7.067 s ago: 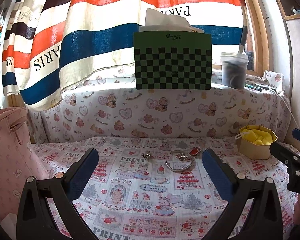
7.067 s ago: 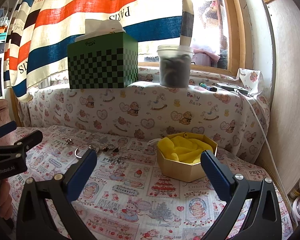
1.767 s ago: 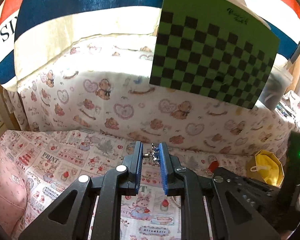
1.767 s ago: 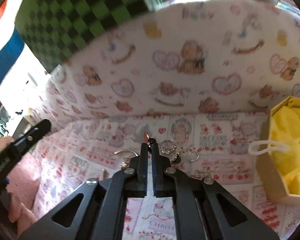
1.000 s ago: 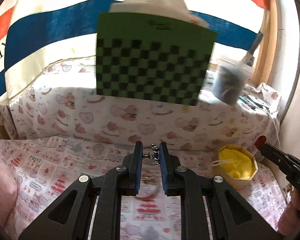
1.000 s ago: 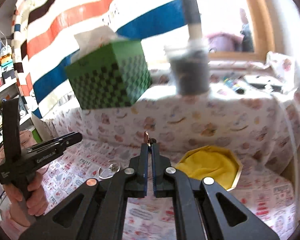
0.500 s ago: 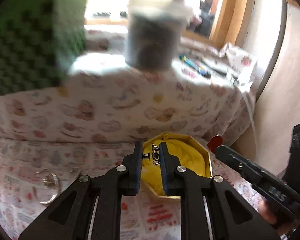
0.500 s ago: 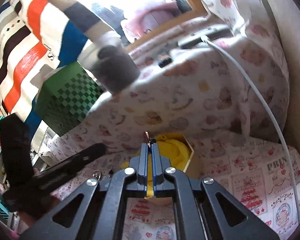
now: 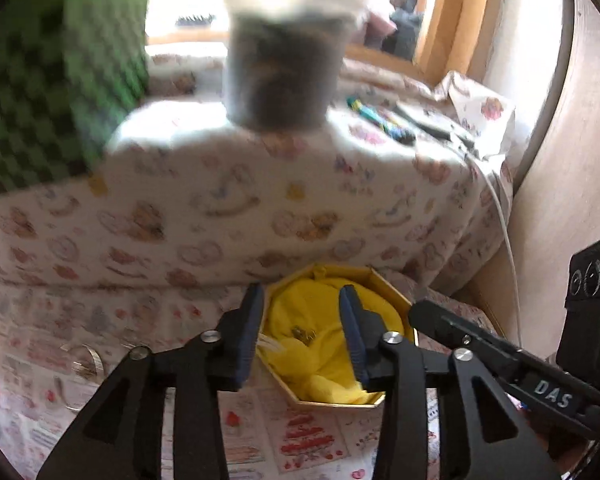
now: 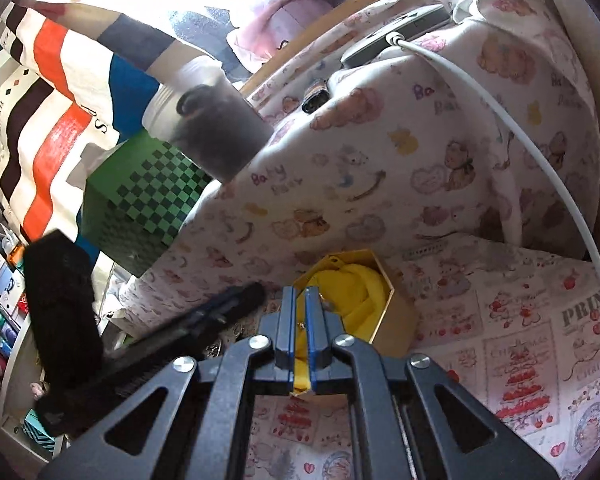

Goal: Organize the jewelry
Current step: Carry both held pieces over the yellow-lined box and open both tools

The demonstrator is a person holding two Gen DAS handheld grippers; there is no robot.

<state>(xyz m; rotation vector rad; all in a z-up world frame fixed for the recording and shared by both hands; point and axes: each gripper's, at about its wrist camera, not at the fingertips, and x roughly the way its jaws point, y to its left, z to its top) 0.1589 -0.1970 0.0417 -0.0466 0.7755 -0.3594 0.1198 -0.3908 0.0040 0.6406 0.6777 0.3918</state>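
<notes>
A hexagonal box lined with yellow cloth sits on the printed tablecloth. My left gripper hangs over it with its jaws opening and nothing pressed between the pads. A small metal charm lies on the yellow cloth below the gap. My right gripper hovers over the box from the other side, its jaws almost together. A tiny gold speck shows in the slit between them; I cannot tell what it is. Each gripper shows in the other's view: the right gripper beside the box, the left gripper at the box's left.
A silver bangle lies on the cloth to the left. On the padded ledge behind stand a green checkered tissue box and a plastic jar, with pens. A white cable runs down the right, close to a wall.
Both grippers swung right from the jewelry pile to the yellow box. The left jaws parted and the charm now lies on the cloth. The small piece no longer sticks up from the right tips.
</notes>
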